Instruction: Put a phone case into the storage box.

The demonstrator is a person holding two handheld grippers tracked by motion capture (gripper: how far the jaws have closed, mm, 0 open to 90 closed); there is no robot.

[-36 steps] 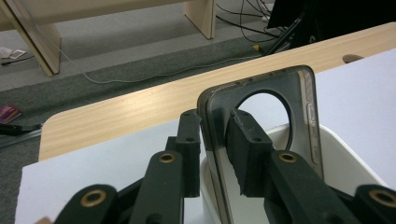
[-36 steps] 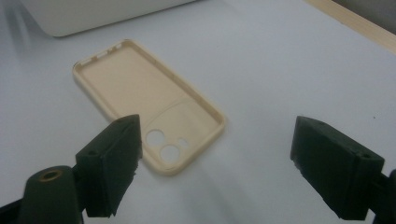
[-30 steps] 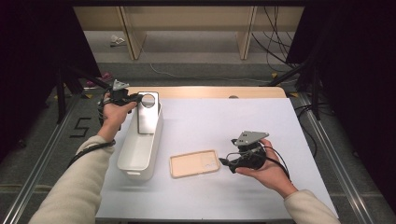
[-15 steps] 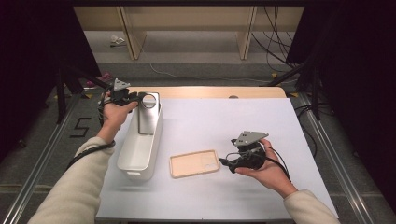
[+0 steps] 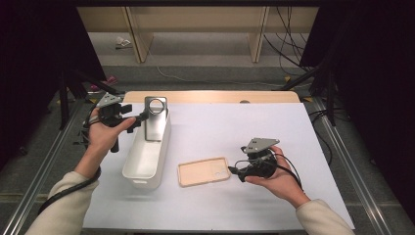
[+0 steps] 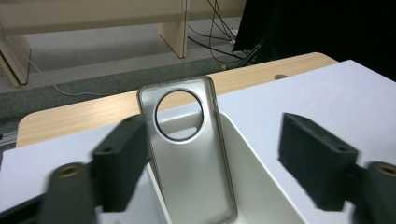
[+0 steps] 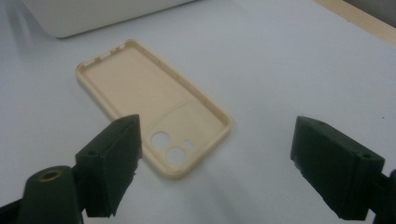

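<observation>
Left claw [image 5: 138, 117], jaws just opened, leaves grey phone case [image 5: 155, 120] leaning in white bin [image 5: 147, 159]; withdraw straight back, avoiding a topple.

Grey floor [image 5: 205, 54] beyond the table; pale wooden furniture legs [image 5: 258, 29] stand on it, cables [image 5: 288, 44] trailing, dark curtains [image 5: 372, 73] flanking.

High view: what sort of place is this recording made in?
Probably a lab or workshop recording station, not a home: a white-covered table on a metal frame, dark screens at both sides, loose cables on a bare floor, and plain wooden legs behind.
</observation>
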